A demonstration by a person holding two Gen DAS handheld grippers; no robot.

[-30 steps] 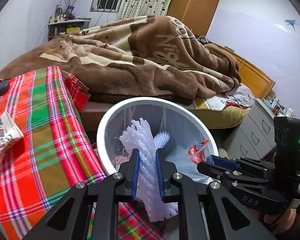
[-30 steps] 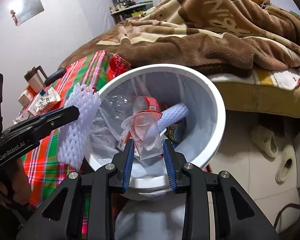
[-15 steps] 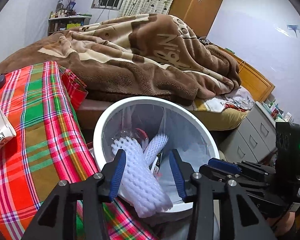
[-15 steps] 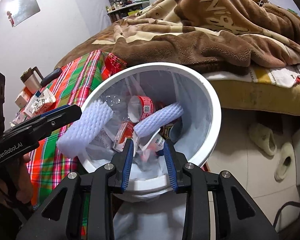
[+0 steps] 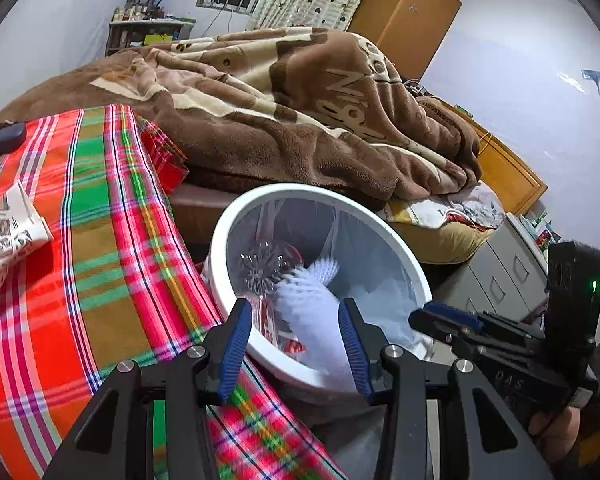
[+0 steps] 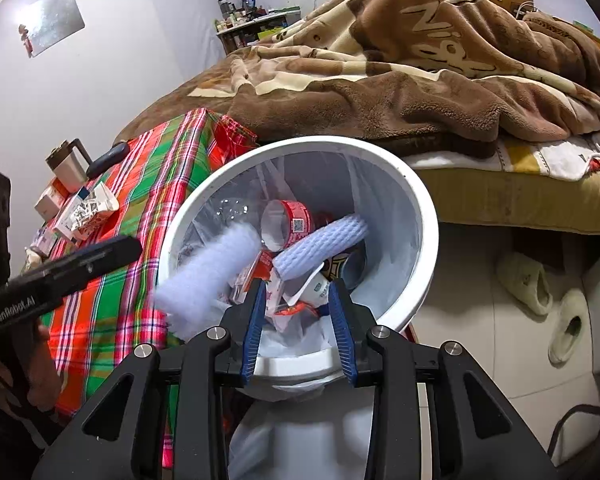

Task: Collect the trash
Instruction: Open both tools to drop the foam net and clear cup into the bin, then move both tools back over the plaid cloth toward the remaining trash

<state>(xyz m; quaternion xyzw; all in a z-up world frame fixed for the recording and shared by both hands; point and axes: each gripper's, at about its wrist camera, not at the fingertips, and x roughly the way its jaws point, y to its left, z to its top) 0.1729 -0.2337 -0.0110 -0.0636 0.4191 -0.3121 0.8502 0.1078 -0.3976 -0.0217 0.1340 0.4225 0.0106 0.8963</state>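
Trash bin [image 6: 416, 204] receives foam net [image 6: 204, 280]; "GenRobot.AI" left gripper [image 5: 296, 344] and right gripper [image 6: 298, 322] both parted

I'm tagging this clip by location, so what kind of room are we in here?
Most likely a bedroom in a home. A bed with a rumpled brown blanket fills the background, a wooden wardrobe stands against the far wall, and slippers lie on the tiled floor beside the white trash bin.

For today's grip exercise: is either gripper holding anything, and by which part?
Nothing is held. The left gripper is open, with the white foam net sleeve loose and blurred at the white round bin's rim. The right gripper is open too.
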